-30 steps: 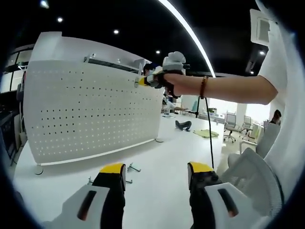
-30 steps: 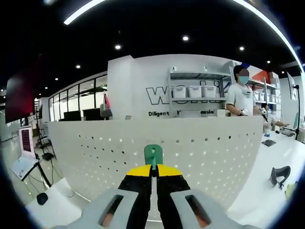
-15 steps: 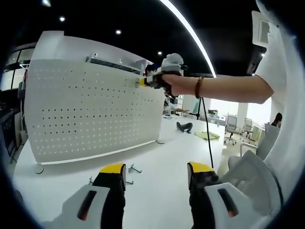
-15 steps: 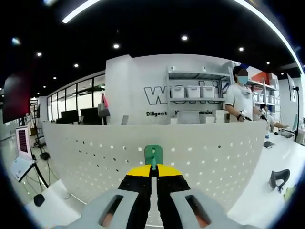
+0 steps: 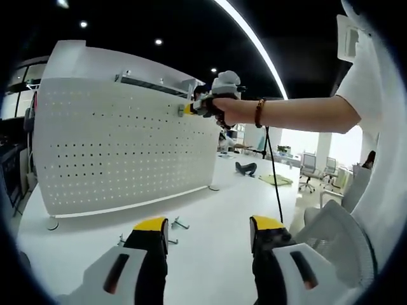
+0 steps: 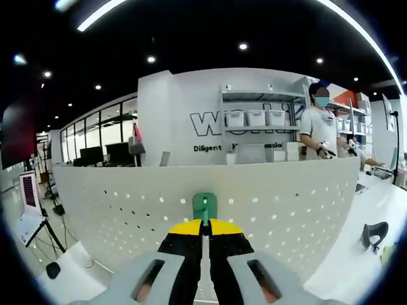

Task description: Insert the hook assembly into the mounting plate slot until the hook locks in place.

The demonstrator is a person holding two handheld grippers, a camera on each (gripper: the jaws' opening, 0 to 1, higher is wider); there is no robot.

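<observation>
The right tool (image 6: 203, 223) is clenched on the green hook (image 6: 204, 206), held up near the top edge of the pegboard (image 6: 267, 210). The hook looks small, light and stiff, probably plastic; the grip low on its tab leaves its top free. The left tool (image 5: 206, 229) hangs released over the table (image 5: 210, 254), near spare hooks (image 5: 175, 223).

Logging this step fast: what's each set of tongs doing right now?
Left tongs: open, holding nothing, low over the white table.
Right tongs: shut on the green hook, up at the white pegboard.
</observation>
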